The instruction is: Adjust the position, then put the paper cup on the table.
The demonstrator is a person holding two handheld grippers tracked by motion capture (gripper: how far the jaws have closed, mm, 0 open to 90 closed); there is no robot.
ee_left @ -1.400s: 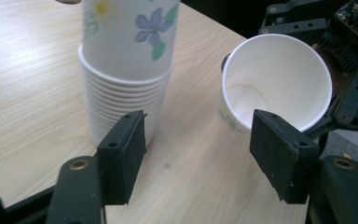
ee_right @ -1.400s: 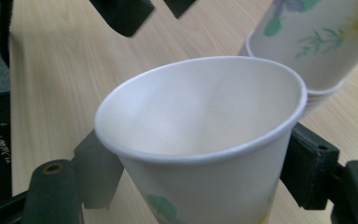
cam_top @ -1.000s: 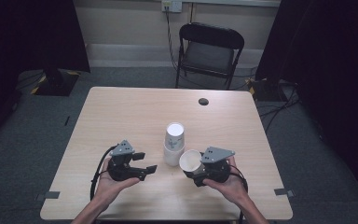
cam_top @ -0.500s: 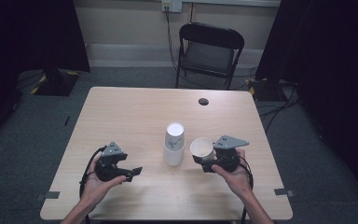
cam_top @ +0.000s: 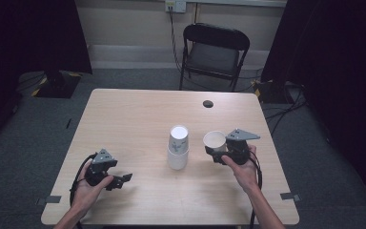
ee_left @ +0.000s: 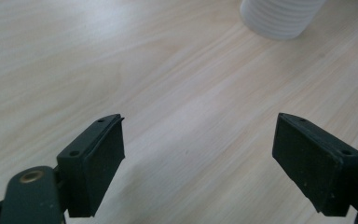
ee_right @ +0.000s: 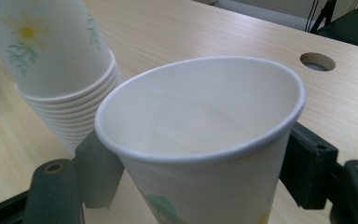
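A stack of upside-down white paper cups (cam_top: pixel 177 146) with flower prints stands at the middle of the wooden table (cam_top: pixel 138 114); its ribbed rims show in the left gripper view (ee_left: pixel 279 18) and beside my jaws in the right gripper view (ee_right: pixel 60 70). My right gripper (cam_top: pixel 216 150) is shut on a single paper cup (cam_top: pixel 214 140), held mouth up to the right of the stack; its wall is squeezed between the two jaws (ee_right: pixel 200 154). My left gripper (cam_top: pixel 121 180) rests low at the table's front left, open, with bare wood between its jaws (ee_left: pixel 198 154).
A round cable hole (cam_top: pixel 208 103) is in the table's far right part, also seen in the right gripper view (ee_right: pixel 317 61). A black folding chair (cam_top: pixel 213 52) stands behind the table. Cables trail from both grippers.
The right gripper has carried the single cup right and upward, away from the stack, turning it mouth up. The left gripper has drawn back to the front left and lower.
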